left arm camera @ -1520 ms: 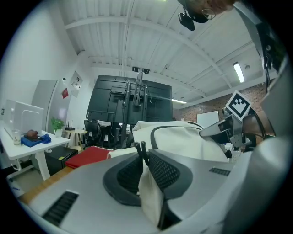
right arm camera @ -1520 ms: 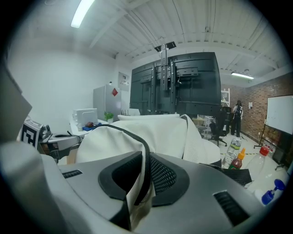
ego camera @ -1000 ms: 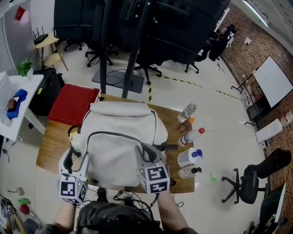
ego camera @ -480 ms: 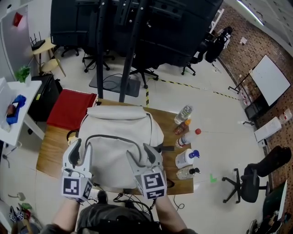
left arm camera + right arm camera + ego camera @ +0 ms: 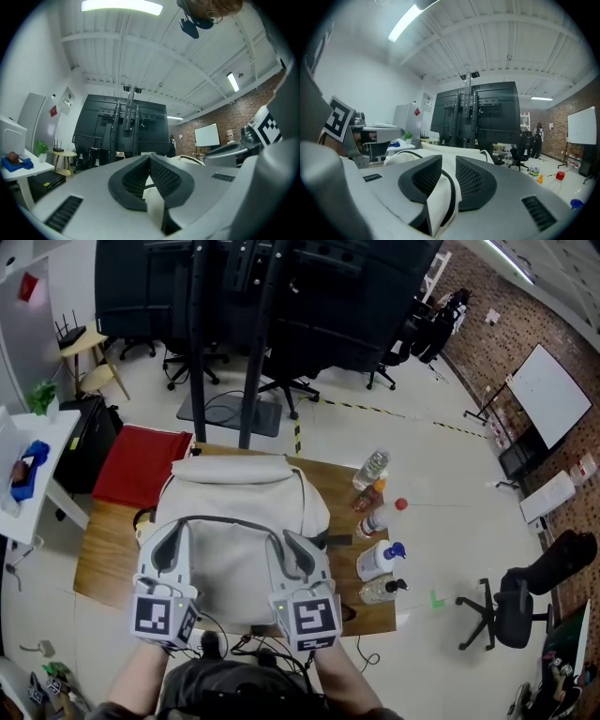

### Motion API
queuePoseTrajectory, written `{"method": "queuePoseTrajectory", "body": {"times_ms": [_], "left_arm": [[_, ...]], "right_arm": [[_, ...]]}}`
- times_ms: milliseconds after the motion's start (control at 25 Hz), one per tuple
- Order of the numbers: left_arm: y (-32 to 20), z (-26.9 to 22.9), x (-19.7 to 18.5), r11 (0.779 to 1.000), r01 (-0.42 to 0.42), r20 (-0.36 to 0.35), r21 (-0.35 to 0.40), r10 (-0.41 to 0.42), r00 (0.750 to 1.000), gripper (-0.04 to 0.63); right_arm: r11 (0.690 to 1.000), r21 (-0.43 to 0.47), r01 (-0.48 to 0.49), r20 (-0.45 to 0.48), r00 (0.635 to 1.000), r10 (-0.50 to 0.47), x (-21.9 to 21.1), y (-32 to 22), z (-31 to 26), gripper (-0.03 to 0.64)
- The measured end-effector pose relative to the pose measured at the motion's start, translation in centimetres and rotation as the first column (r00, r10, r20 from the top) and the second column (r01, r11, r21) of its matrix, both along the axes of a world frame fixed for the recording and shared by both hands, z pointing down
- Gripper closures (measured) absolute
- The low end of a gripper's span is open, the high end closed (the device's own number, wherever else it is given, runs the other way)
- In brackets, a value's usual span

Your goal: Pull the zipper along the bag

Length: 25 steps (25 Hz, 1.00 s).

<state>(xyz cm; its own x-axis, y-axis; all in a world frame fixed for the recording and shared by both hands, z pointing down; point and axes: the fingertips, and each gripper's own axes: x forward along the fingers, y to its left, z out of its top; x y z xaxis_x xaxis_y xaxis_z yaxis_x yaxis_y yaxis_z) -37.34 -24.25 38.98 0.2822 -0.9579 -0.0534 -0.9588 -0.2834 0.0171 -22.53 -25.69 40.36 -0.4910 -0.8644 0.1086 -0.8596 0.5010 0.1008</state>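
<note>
A white backpack (image 5: 234, 563) lies on the wooden table (image 5: 103, 549), its dark zipper (image 5: 225, 519) curving over the top. My left gripper (image 5: 173, 540) rests on the bag's left side. In the left gripper view its tips (image 5: 149, 159) meet, and white bag fabric (image 5: 154, 206) is caught low between the pads. My right gripper (image 5: 292, 549) sits on the bag's right side. Its jaws (image 5: 448, 164) are closing, and a fold of white fabric with the dark zipper band (image 5: 449, 197) fills the gap and touches both pads.
Several bottles stand along the table's right edge: a clear one (image 5: 372, 468), a red-capped one (image 5: 380, 518) and a white jug with a blue cap (image 5: 380, 561). Cables (image 5: 234, 638) hang at the front edge. A tall black rig (image 5: 262, 296) rises behind the table.
The left jaws went from wide open to shut on the bag's left side. The right jaws spread wide half a second ago and have since narrowed onto the zipper seam.
</note>
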Motion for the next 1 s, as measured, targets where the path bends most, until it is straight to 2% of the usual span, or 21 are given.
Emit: {"method": "queuePoseTrajectory", "body": {"times_ms": [160,280,640,1000], "left_arm": [[-0.2,-0.1,2.0,0.999,-0.043,0.015,-0.003,0.043,0.999,0.588],[-0.4,0.1,3.3,0.998,-0.062,0.027,-0.024,0.063,0.998,0.588],[-0.4,0.7,5.9,0.995,-0.095,0.04,-0.02,0.096,0.995,0.588],[-0.3,2.2,5.6,0.996,-0.08,0.055,-0.039,0.082,0.995,0.588]], "right_arm": [[0.999,0.028,-0.016,0.028,1.0,0.015,0.1,0.3,-0.7,0.562],[0.999,0.044,-0.016,0.037,0.999,0.014,-0.2,0.4,-1.0,0.586],[0.998,0.067,-0.007,0.024,1.0,0.005,-0.5,1.3,-0.4,0.589],[0.997,0.075,-0.004,0.011,1.0,0.003,-0.1,1.3,0.1,0.589]]}}
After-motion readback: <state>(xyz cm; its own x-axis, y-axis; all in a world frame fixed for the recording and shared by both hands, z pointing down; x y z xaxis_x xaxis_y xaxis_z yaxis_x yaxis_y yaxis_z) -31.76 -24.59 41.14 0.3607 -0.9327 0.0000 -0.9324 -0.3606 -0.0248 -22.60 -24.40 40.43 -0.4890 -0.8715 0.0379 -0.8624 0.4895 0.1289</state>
